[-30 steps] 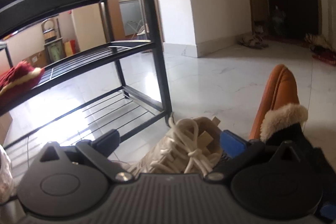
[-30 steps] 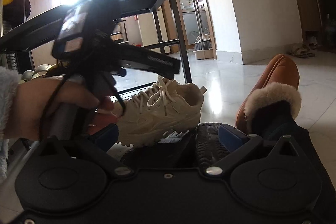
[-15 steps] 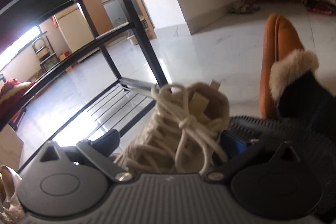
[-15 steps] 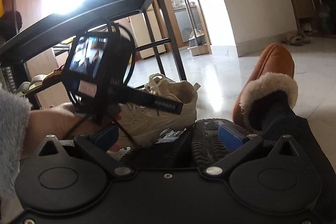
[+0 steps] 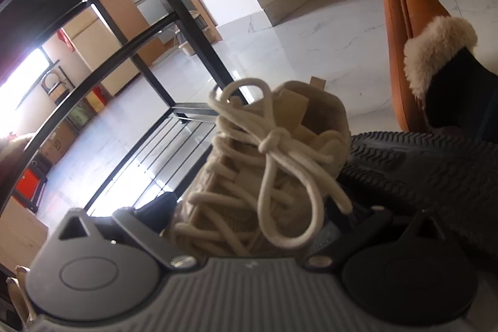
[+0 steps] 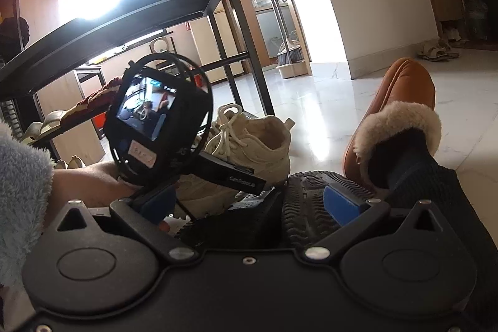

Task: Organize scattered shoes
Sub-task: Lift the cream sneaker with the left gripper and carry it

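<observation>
While the shoe rack [image 5: 130,52] sat upright in the left wrist view a second ago, it now leans hard across the frame, and the cream sneaker [image 5: 267,164] fills far more of the view; the left gripper [image 5: 249,217] has tipped and lifted with the sneaker pinched between its fingers, laces flopped over the top. Judgement: pickup is done and the carry to the rack has begun.

Left of the rack's corner post, on its middle tier, lies a red slipper [image 6: 93,97] with pale sandals [image 6: 40,126] lower and further left. Bottom tier [image 5: 162,151], just behind the sneaker, shows bare bars in what is visible, the likely landing spot.

Right of the post: right gripper [image 6: 249,207] straddles a dark ridged sole [image 6: 314,207], blue pads on either side, apparently clamped on it, though contact on the left pad is hidden. That sole sits just beside the sneaker's heel. Further right, the person's foot in an orange fur-lined slipper [image 6: 401,114] rests on the marble floor [image 6: 326,108].

Obstruction: the post stands between sneaker and tier, so entry must go left of it.
</observation>
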